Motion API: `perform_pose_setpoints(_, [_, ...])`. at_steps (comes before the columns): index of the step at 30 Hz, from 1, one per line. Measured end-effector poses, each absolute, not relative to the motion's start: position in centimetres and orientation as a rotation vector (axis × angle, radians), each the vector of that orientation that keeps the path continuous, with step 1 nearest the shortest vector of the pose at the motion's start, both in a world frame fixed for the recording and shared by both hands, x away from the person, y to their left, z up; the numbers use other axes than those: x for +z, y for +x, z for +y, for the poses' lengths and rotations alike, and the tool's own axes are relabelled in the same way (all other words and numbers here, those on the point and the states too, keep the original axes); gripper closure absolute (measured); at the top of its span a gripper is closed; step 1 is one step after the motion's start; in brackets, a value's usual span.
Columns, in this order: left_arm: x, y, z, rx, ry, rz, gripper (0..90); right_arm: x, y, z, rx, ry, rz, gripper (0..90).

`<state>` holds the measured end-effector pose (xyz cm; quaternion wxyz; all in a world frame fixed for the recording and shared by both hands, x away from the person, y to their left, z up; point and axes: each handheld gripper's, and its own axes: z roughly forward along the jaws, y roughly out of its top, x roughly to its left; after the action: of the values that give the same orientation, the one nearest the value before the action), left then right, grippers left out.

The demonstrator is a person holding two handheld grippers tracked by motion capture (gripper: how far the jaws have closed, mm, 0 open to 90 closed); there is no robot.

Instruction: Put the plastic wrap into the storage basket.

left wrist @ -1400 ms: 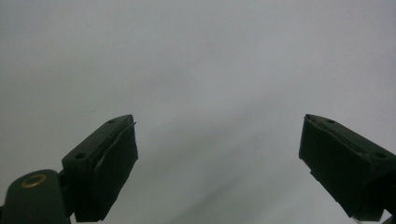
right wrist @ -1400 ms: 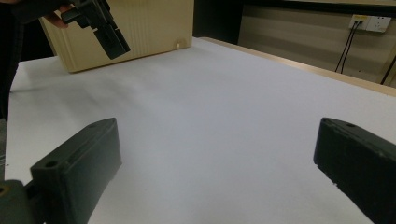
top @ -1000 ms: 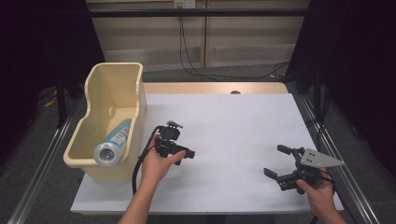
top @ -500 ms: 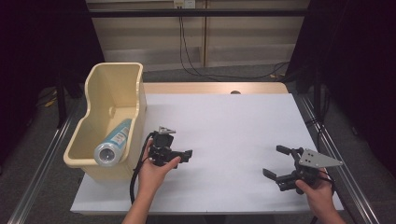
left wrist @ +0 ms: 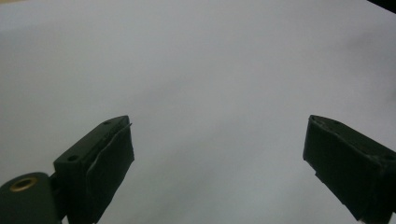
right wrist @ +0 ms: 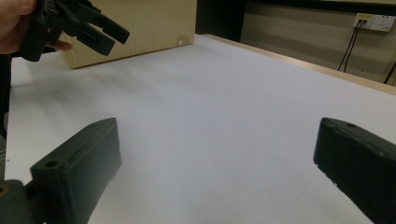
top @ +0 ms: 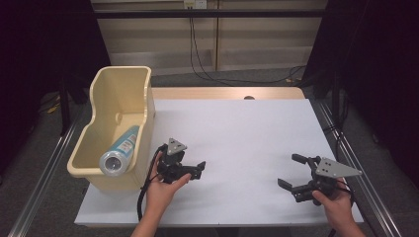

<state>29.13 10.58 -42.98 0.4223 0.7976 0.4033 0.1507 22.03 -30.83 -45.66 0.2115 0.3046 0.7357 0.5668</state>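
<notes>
- Counting the things on the white table (top: 237, 138): one bin (top: 116, 123), one bottle (top: 120, 150) and two tongs.
- One cream bin stands at the left edge of the table, its long side along that edge.
- One bottle lies on its side inside the bin, at the near end, with its round silver end toward the person. Its label is light blue; the print is too small to read.
- The left tongs (top: 197, 169) are in the left hand (top: 160, 190), just beside the near right corner of the bin and above the table. In the left gripper view the two black jaws stand wide apart with nothing between them but bare table.
- The right tongs (top: 291, 170) are in the right hand (top: 338, 207), near the right front corner of the table and well apart from the left tongs. The jaws are wide, and they hold nothing.
- In the right gripper view the left tongs (right wrist: 91, 25) show at the top left, in front of the bin (right wrist: 144, 23).
- One wall socket (right wrist: 376, 21) with two cables sits on the wall behind the table.
</notes>
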Motion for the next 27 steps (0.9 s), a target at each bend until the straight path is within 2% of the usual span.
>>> perform_pose_setpoints(10, [-43.3, 28.5, 11.0, 0.469, 1.94, 0.952, 6.0, -45.7, 22.0, -30.8, 1.573, 0.843, 2.049, 0.2])
perform_pose_setpoints(27, [-43.3, 27.2, 10.5, 0.51, 1.875, 0.793, 2.2, -45.8, 21.9, -30.8, 1.579, 0.839, 2.047, 0.2])
